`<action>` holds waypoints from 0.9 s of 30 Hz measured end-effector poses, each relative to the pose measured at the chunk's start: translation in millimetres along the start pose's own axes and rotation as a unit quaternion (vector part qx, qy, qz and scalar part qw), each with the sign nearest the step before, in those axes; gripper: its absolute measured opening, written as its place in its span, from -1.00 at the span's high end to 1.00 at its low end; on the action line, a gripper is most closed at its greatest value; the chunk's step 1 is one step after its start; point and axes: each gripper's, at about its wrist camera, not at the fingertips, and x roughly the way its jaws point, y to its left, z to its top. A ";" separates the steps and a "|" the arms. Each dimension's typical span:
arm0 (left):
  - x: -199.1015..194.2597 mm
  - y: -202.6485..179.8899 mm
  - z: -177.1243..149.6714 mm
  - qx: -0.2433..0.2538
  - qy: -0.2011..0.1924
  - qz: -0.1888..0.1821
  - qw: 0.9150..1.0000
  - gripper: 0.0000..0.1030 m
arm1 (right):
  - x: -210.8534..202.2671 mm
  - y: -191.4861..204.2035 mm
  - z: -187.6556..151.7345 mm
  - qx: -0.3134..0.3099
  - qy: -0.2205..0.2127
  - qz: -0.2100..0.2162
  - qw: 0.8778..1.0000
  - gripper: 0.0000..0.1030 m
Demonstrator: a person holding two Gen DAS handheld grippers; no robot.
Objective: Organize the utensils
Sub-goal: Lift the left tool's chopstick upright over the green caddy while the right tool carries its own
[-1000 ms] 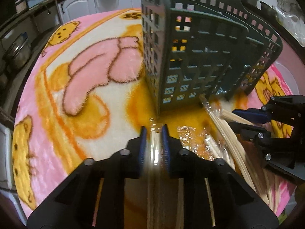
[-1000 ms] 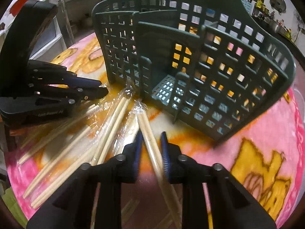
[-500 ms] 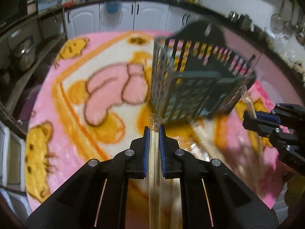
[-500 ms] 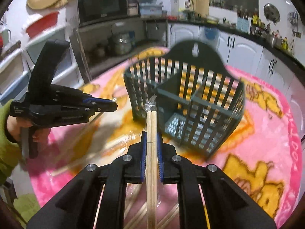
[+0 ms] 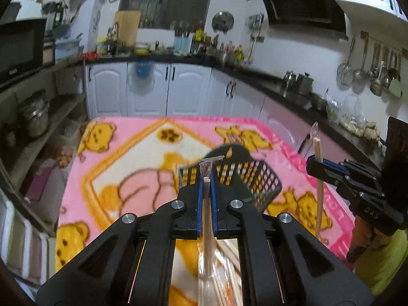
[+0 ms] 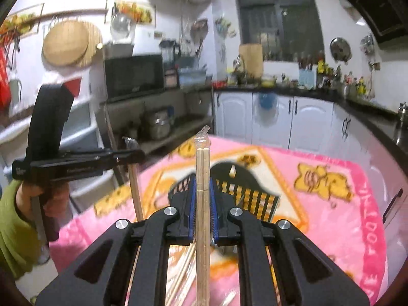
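While each gripper is raised well above the pink blanket (image 5: 132,158), both carry a wrapped pair of chopsticks. The left gripper (image 5: 207,178) has its fingers clamped on one wrapped pair (image 5: 206,199), whose long axis runs forward along the fingers, the crimped wrapper tip poking out just past them toward the dark green basket (image 5: 255,176). The right gripper (image 6: 203,186) is likewise closed on its own pair (image 6: 203,168), which stands up well beyond the fingertips, nearly upright as seen from the left wrist camera.

The basket is the landmark: it sits on the blanket below and ahead of both grippers, directly behind each pair's tip in both views, its open top facing up. More loose chopsticks (image 6: 183,267) lie on the blanket on the near side of the basket, under the grippers.

Neither hand looks clearly nearer the basket. By my judgement, the coming move turns on tipping each pair end-down over a basket compartment before the fingers part; a slanted entry could catch on the lattice rim.
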 end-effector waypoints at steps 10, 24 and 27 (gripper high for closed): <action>-7.3 -11.0 48.7 -0.002 -0.052 -0.007 0.999 0.95 | 13.4 -21.2 38.2 0.020 -0.080 -0.027 0.996 0.81; 14.4 -10.5 79.3 -0.004 -0.097 0.038 0.995 0.95 | 50.9 -45.3 66.4 0.016 -0.151 -0.077 0.985 0.81; 22.6 -10.1 75.1 -0.007 -0.094 0.042 0.995 0.95 | 62.6 -51.4 59.9 0.018 -0.150 -0.092 0.984 0.81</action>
